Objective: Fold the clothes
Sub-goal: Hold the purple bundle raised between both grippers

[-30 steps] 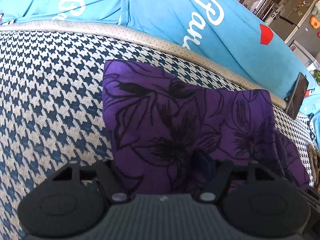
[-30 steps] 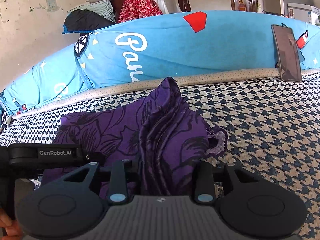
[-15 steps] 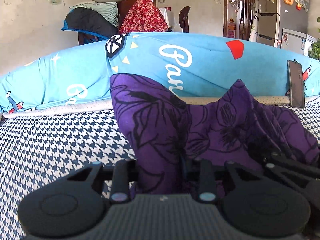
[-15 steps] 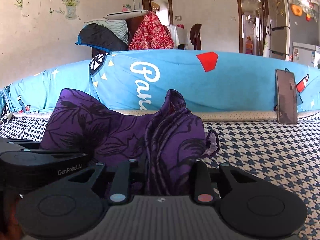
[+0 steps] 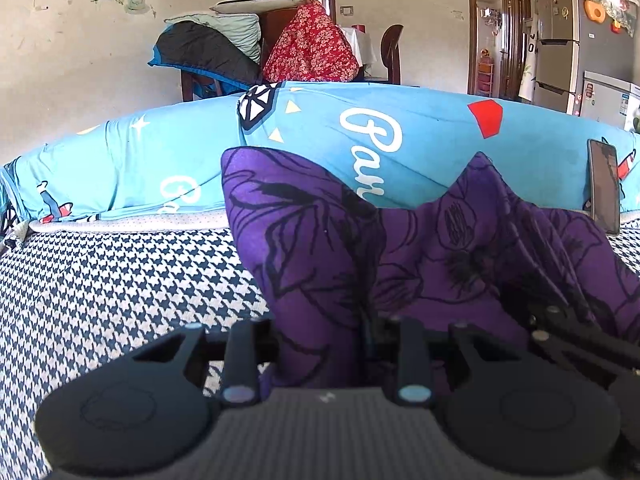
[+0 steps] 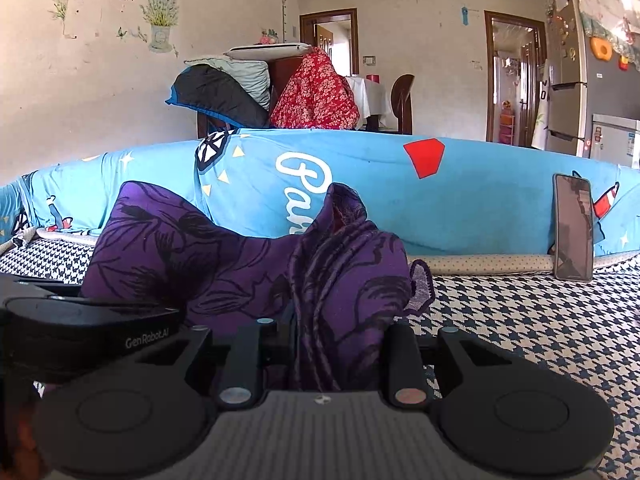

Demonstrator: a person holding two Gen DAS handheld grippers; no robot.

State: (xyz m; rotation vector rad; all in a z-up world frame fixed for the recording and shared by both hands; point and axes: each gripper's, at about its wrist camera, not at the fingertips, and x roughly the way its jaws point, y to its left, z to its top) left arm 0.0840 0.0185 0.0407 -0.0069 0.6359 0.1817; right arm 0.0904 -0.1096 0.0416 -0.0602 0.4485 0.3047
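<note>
Houndstooth bed cover (image 5: pixel 100 292); blue bolster (image 6: pixel 460 200), leaning phone (image 6: pixel 573 227) behind purple garment (image 5: pixel 320 248).

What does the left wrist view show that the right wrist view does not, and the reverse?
Only the left wrist view: the left gripper clamping the purple garment, with the other gripper's black linkage at right.

Only the right wrist view: the right gripper clamping a bunched, pleated part, and the "GenRobot.AI" label.

Both: the garment, blue cushion, phone, houndstooth cover.

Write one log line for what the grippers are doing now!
left gripper: shut on purple cloth | right gripper: shut on purple cloth | cloth raised off checked cover
</note>
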